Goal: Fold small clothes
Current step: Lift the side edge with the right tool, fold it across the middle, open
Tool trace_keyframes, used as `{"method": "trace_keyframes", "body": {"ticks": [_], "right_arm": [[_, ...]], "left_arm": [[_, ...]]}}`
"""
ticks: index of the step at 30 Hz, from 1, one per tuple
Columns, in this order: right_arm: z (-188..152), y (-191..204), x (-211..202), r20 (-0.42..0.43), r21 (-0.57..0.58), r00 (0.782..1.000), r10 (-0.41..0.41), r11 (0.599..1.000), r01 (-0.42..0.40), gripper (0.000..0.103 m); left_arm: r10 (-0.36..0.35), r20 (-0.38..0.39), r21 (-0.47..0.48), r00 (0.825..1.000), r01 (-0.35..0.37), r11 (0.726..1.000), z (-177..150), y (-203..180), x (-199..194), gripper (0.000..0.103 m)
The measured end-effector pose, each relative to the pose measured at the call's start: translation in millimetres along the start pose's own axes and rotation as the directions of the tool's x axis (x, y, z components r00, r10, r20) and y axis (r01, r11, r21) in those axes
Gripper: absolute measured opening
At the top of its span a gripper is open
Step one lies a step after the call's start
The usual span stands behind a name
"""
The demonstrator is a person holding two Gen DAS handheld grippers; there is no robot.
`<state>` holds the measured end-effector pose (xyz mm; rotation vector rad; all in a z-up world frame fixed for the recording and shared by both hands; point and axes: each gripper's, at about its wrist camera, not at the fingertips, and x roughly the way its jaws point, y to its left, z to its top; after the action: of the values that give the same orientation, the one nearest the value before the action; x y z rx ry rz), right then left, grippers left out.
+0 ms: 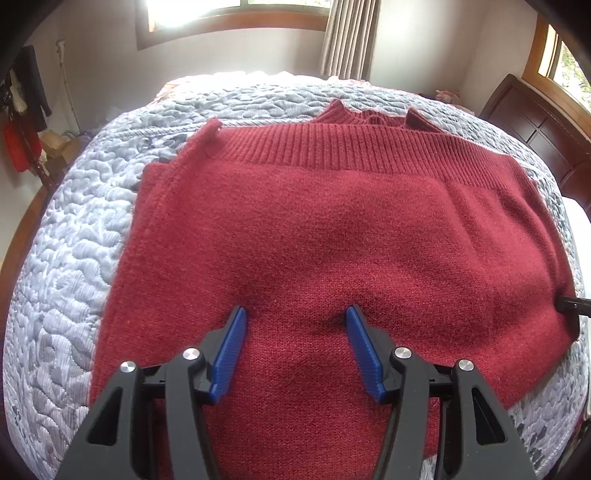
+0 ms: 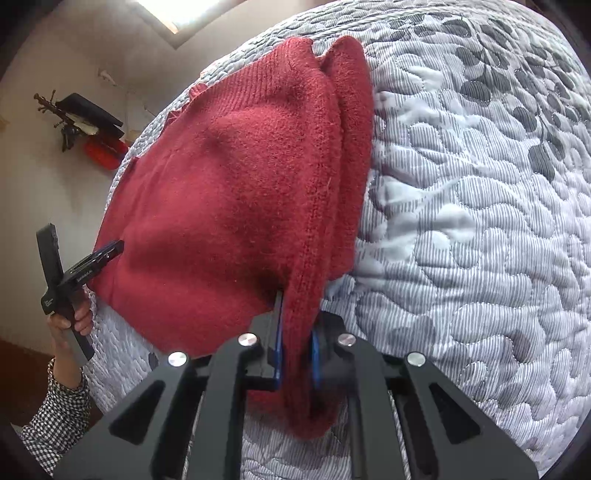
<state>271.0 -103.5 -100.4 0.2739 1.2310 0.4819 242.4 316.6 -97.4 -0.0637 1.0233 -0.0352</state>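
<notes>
red knit sweater (image 1: 332, 229) lies folded on quilted grey bedspread (image 1: 66, 280), ribbed hem across far side, collar just beyond it. right gripper (image 2: 295, 332) fingers clamped on sweater's edge fold, fabric bunched between blue pads (image 2: 277, 332). left gripper (image 1: 295, 317) over near part of sweater, fingers apart, holding nothing (tips near knit, contact unclear). person's hand (image 2: 68, 321) in checked sleeve (image 2: 59, 410) holds left gripper handle.

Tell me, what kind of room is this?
Most likely a bedroom. A red sweater lies on a bed covered by a grey quilt, with a dark wooden headboard at one side. A curtained window and clothes hanging on a rack fit that too.
</notes>
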Motion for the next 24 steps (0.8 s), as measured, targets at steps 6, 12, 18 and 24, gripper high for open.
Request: {"method": "trace_keyframes", "body": {"ticks": [6, 12, 18, 24], "right_arm": [[0.2, 2.5, -2.5, 0.009, 0.045, 1.000, 0.010, 0.999, -0.010, 0.010], [17.5, 29.2, -33.8, 0.046, 0.077, 0.995, 0.086, 0.993, -0.089, 0.010], [45.1, 123.9, -35.0, 0.029, -0.107, 0.999, 0.045, 0.993, -0.042, 0.010], [56.2, 195.3, 1.6, -0.033, -0.252, 0.999, 0.011, 0.968, -0.019, 0.010]], "left_arm": [[-0.012, -0.001, -0.005, 1.000, 0.012, 1.000, 1.6, 2.3, 2.2, 0.059], [-0.084, 0.002, -0.019, 0.996, 0.084, 0.996, 5.8, 12.6, -23.1, 0.061], [-0.087, 0.061, -0.018, 0.994, 0.088, 0.996, 14.3, 30.4, -48.0, 0.067], [-0.088, 0.059, -0.054, 0.994, 0.091, 0.994, 18.3, 50.0, -48.8, 0.067]]}}
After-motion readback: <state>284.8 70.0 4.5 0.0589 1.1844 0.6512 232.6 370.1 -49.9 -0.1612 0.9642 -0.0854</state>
